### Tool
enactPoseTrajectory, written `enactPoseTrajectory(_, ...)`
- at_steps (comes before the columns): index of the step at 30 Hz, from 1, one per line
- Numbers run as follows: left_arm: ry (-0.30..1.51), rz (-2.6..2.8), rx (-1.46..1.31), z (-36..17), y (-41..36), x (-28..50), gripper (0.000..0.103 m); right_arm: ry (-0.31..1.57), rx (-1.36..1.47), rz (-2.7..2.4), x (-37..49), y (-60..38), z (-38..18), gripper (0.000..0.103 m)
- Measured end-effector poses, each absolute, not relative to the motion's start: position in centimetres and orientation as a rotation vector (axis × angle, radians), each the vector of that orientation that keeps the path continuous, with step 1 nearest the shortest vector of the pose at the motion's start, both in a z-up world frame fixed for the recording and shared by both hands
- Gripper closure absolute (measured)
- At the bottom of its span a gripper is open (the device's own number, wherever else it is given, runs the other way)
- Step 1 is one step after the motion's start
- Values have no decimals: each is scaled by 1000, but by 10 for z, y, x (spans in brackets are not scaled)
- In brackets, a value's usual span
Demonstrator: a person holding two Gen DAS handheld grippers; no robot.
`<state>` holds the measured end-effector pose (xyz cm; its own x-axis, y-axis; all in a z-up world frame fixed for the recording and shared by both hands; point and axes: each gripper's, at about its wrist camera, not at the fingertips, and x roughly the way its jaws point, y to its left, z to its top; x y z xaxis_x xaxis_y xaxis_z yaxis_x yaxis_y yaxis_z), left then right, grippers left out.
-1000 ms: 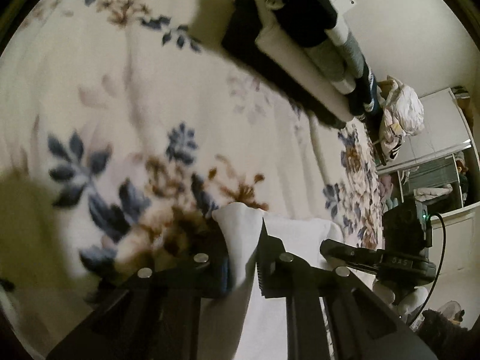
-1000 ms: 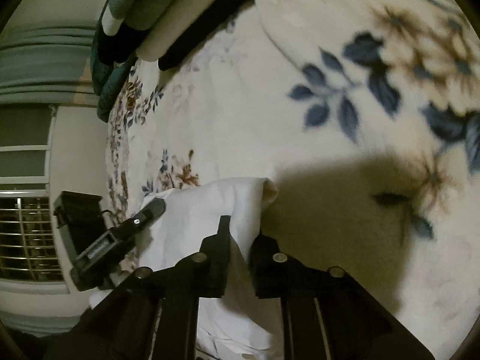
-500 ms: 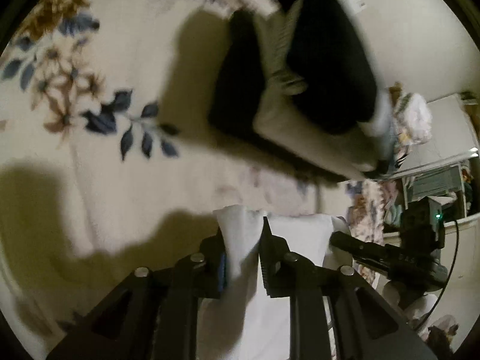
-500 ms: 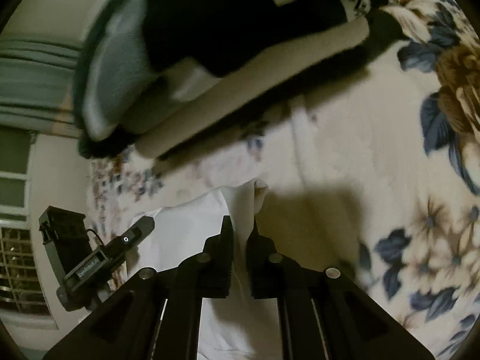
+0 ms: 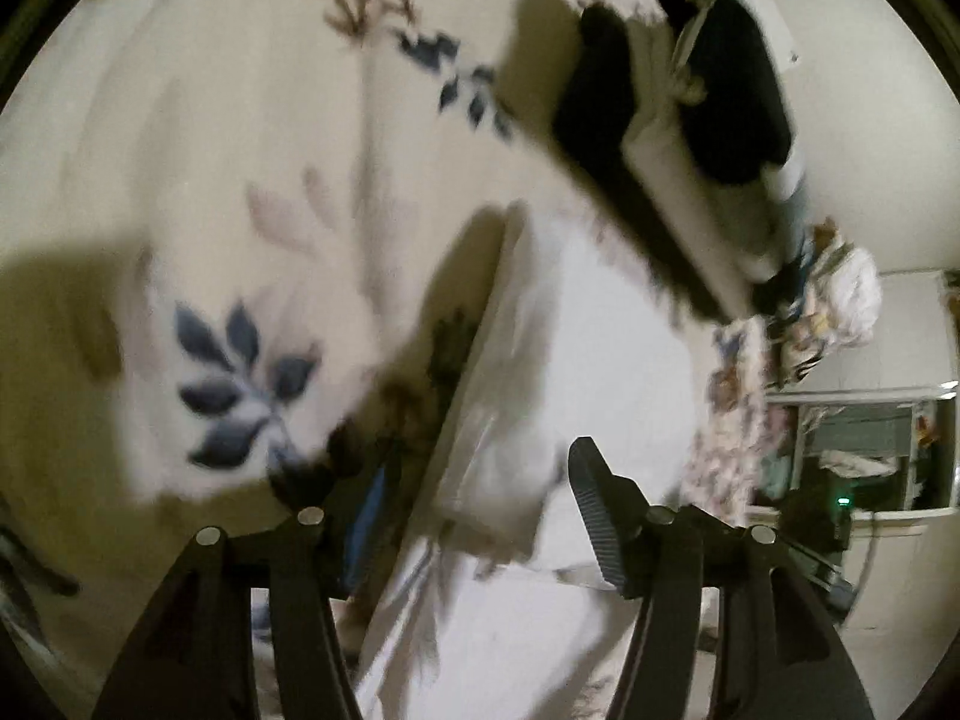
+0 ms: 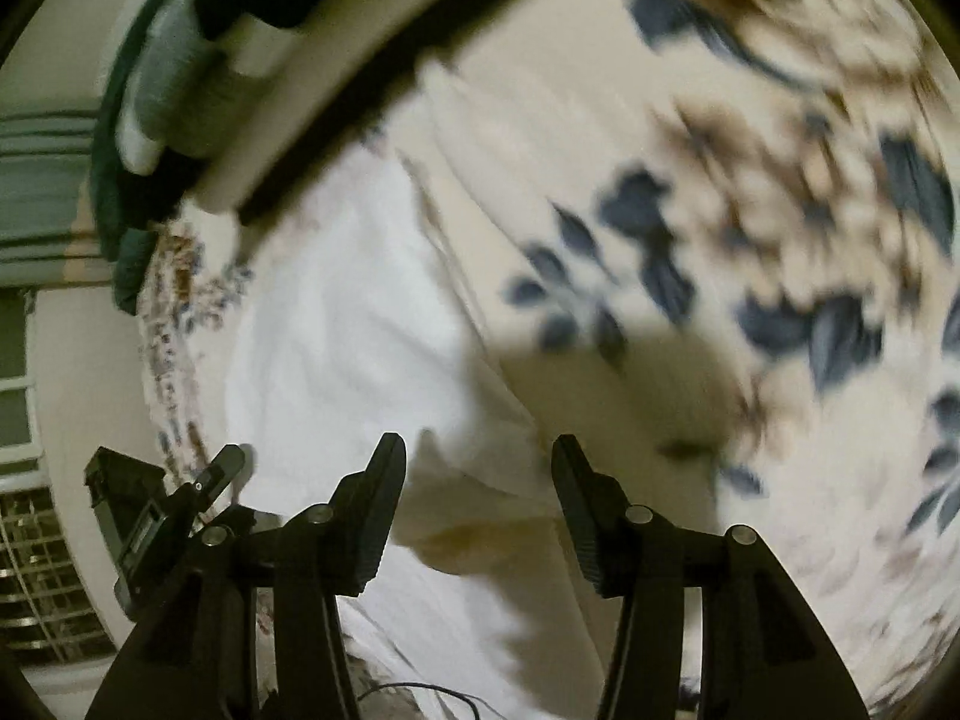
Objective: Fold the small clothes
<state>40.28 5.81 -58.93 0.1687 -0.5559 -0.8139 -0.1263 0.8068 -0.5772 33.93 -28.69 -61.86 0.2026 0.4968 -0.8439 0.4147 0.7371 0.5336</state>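
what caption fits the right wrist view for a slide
Open right hand-held gripper above a white garment lying on the floral blanket.

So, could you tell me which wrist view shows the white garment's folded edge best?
The left wrist view: the white garment shows its doubled edge running up from between the open left gripper. The right wrist view shows only a blurred flat white expanse.

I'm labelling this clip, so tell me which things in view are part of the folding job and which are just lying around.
Part of the job:
- white garment, lying on the floral blanket
- left gripper, open
- right gripper, open

Just lying about:
- stack of folded clothes
- crumpled bundle beyond the stack
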Motion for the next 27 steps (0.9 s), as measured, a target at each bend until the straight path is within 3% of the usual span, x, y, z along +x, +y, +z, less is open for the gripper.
enactPoseTrajectory(4, 1389, -271, -486, -591, 49, 395, 48, 1452, 750, 19, 330, -282, -629, 57)
enactPoseTrajectory(10, 1319, -319, -429, -537, 59, 361, 47, 1427, 772, 54, 300, -289, -604, 56)
enactPoseTrajectory(14, 1389, -359, -430, -529, 76, 315, 46, 1460, 820, 80, 252, -304, -592, 55)
enactPoseTrajectory(21, 1613, -281, -473, -574, 95, 217, 46, 1582, 849, 65, 154, -302, -614, 55)
enactPoseTrajectory(27, 1669, -230, -486, -604, 85, 174, 46, 1644, 865, 55, 101, -287, -648, 55)
